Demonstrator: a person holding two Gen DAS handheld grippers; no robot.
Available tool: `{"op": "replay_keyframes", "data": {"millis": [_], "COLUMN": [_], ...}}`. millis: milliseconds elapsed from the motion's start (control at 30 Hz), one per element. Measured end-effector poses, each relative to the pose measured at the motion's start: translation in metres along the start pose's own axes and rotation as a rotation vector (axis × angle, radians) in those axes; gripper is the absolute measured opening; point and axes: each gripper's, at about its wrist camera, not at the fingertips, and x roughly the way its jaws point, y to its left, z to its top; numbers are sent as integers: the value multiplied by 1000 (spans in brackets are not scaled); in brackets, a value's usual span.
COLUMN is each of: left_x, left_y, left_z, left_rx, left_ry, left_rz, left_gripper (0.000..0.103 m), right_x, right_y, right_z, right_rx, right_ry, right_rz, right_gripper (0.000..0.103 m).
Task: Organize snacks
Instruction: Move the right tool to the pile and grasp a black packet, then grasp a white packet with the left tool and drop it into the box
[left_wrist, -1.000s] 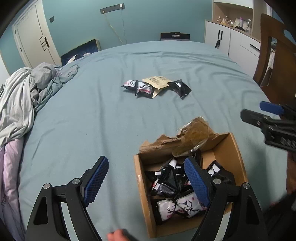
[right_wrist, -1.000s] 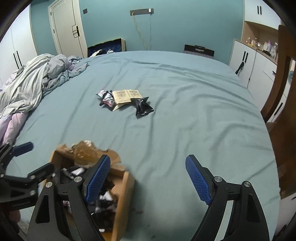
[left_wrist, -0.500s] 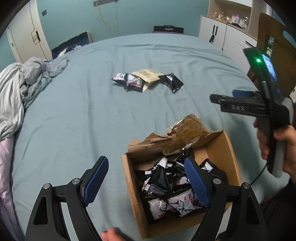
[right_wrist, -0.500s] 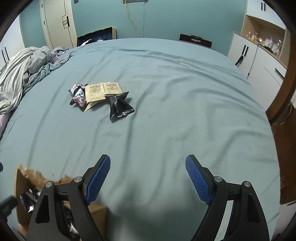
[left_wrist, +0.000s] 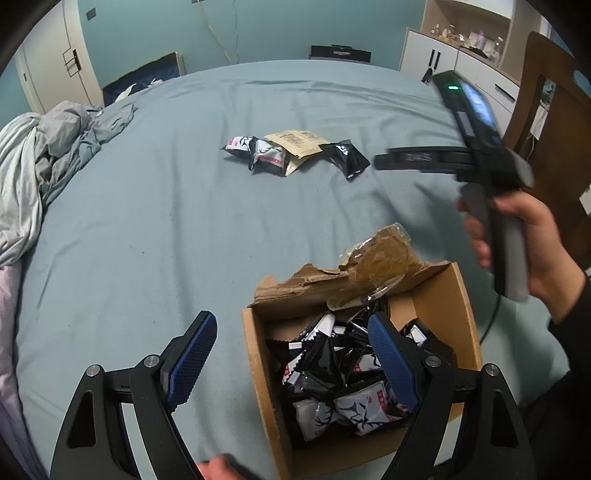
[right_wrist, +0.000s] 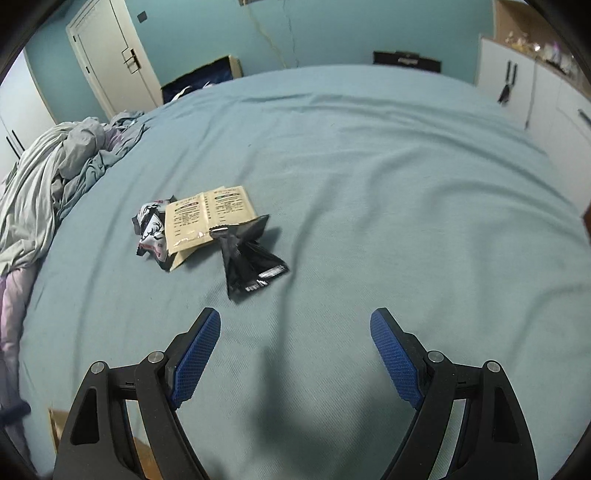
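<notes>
Left gripper (left_wrist: 291, 354), jaws spread and empty, straddling the left wall of the cardboard box (left_wrist: 456, 295); black and white antler-printed snack packets (left_wrist: 354, 406) fill the box. Right gripper (right_wrist: 295, 350), jaws likewise released, nothing between them; ahead of its left jaw lie a black packet (right_wrist: 251, 262), a tan sachet (right_wrist: 207, 218) with illegibly small print, and white packets (right_wrist: 151, 232) on the blue bedsheet (right_wrist: 406, 184).

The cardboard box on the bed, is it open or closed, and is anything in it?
Open and filled: the cardboard box has torn top flaps and snack packets piled inside.
</notes>
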Motion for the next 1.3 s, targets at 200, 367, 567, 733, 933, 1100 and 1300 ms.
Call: {"op": "replay_keyframes", "data": {"millis": [200, 367, 567, 733, 933, 1100, 1300], "left_x": [3, 7, 7, 16, 46, 107, 181], "left_y": [2, 3, 7, 4, -7, -15, -4], "left_z": [2, 4, 24, 65, 128, 166, 180], "left_rx": [-13, -18, -31, -3, 15, 58, 21], "left_ry": [0, -12, -34, -6, -4, 79, 203], "left_rz": [-16, -6, 13, 37, 55, 83, 114], "left_gripper": [85, 85, 85, 85, 100, 100, 100], "right_x": [41, 74, 53, -3, -106, -176, -208], "right_y": [14, 29, 16, 7, 2, -15, -32], "right_z": [25, 36, 30, 9, -37, -84, -134], "right_rx": [-42, -171, -88, -5, 77, 131, 186], "right_ry": [36, 48, 5, -6, -28, -73, -111], "right_rz": [64, 1, 46, 74, 68, 89, 86], "right_gripper": [83, 42, 40, 40, 40, 40, 40]}}
